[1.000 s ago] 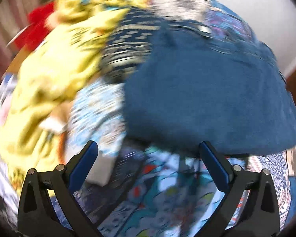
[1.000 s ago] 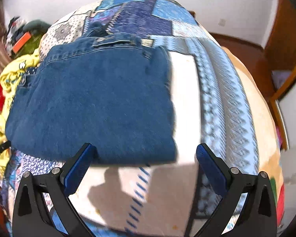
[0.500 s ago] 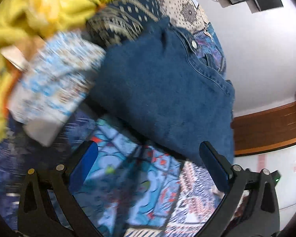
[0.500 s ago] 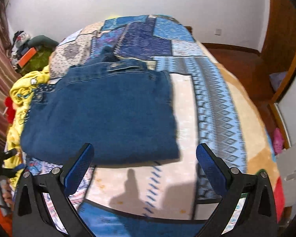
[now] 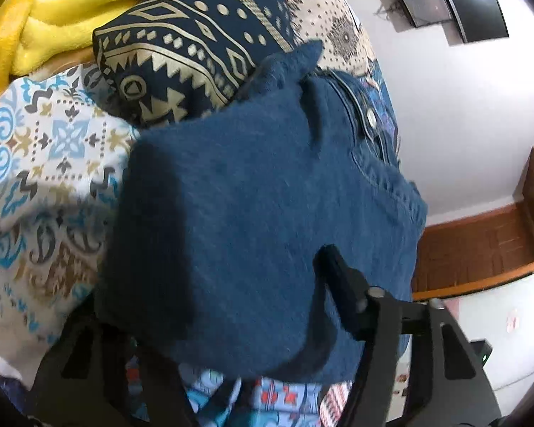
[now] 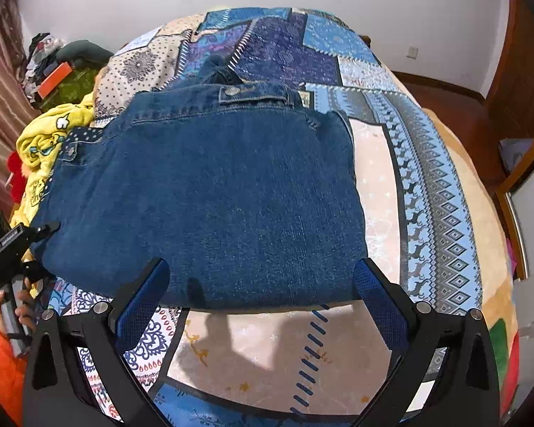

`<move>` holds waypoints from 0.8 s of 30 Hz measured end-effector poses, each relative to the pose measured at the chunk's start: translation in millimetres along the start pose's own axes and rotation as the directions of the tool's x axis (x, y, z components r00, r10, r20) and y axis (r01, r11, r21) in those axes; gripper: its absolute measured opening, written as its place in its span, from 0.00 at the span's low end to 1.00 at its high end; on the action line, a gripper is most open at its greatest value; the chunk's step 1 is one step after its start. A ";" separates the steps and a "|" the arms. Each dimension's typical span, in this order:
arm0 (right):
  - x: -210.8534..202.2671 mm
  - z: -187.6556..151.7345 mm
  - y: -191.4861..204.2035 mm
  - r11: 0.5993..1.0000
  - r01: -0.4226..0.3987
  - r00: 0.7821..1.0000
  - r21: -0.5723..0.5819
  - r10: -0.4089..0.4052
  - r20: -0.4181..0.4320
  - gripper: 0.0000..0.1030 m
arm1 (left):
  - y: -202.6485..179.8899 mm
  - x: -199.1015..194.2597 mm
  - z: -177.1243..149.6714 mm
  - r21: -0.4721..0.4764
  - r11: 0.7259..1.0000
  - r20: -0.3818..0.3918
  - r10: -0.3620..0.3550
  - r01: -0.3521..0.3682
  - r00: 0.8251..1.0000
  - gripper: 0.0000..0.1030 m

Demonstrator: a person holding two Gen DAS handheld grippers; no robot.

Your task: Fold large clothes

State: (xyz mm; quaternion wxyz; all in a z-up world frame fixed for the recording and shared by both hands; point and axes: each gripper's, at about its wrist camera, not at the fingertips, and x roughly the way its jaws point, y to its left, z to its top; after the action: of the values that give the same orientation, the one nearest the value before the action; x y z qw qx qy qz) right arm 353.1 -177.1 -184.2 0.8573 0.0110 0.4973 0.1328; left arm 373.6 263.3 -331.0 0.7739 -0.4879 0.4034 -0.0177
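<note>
Folded blue jeans [image 6: 213,195] lie flat on the patchwork bedspread [image 6: 427,185], waistband at the far side. My right gripper [image 6: 263,295] is open, its blue pads just at the jeans' near edge, touching nothing. In the left wrist view the jeans [image 5: 252,213] fill the middle and cover my left gripper [image 5: 210,299]: one finger [image 5: 341,288] lies on top of the denim, the other is under the near left corner. The left gripper also shows at the jeans' left edge in the right wrist view [image 6: 35,235].
A navy patterned cushion [image 5: 181,49], a yellow blanket [image 5: 64,10] and a blue-and-white cloth [image 5: 42,163] lie left of the jeans. Clutter [image 6: 53,67] sits at the far left wall. The bed's right edge [image 6: 495,235] drops to a wooden floor.
My left gripper has moved forward onto the jeans' left edge, so the denim now lies between its fingers. My right gripper has come slightly closer to the near edge and stays open.
</note>
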 end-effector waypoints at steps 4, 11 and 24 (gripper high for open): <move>-0.8 -0.2 2.4 1.000 0.000 1.000 0.007 0.000 -0.011 1.00 | -6.3 -7.3 -1.8 0.013 1.000 0.039 0.011 -0.012 0.999 0.32; -8.2 8.2 31.9 0.997 0.013 1.000 -0.070 -0.013 -0.004 1.00 | -43.8 -56.5 11.7 0.087 0.993 0.109 -0.095 0.085 0.990 0.22; 24.1 28.4 159.2 0.950 -0.108 0.994 -0.292 0.103 -0.034 1.00 | -128.3 -150.2 -5.3 0.398 0.914 0.334 -0.071 -0.073 0.940 0.20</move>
State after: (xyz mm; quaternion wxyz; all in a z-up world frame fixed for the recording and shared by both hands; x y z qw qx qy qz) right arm 354.2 -14.6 -166.3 0.8366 -0.0908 0.4786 0.2507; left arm 316.0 255.5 -142.2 0.9160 -0.3126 0.2508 -0.0155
